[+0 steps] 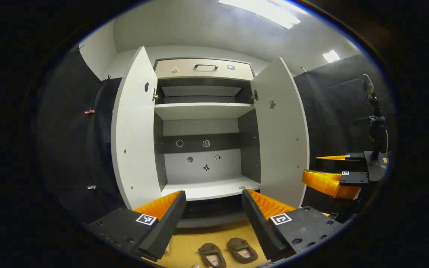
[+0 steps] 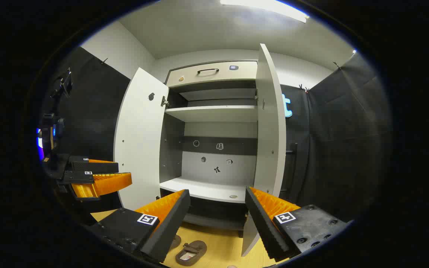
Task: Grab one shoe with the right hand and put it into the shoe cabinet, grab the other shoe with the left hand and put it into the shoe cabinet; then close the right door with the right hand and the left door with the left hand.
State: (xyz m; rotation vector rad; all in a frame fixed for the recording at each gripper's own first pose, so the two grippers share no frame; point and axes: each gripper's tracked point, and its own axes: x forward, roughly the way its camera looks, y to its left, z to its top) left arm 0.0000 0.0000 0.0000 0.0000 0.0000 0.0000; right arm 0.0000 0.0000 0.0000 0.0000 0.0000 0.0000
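Observation:
A white shoe cabinet (image 1: 203, 109) stands ahead with both doors swung open, the left door (image 1: 134, 130) and the right door (image 1: 283, 134); its shelves hold no shoes. Two brown shoes (image 1: 225, 253) lie side by side on the yellow floor in front of it, low between my left gripper's fingers. My left gripper (image 1: 212, 219) is open, above the shoes and apart from them. In the right gripper view one brown shoe (image 2: 190, 252) lies below my right gripper (image 2: 216, 219), which is open and holds nothing. The same cabinet (image 2: 214, 111) faces it.
The right gripper (image 1: 333, 175) shows at the right edge of the left gripper view, and the left gripper (image 2: 95, 178) at the left of the right gripper view. Black cloth walls flank the cabinet. A drawer with a handle (image 1: 205, 67) tops the cabinet.

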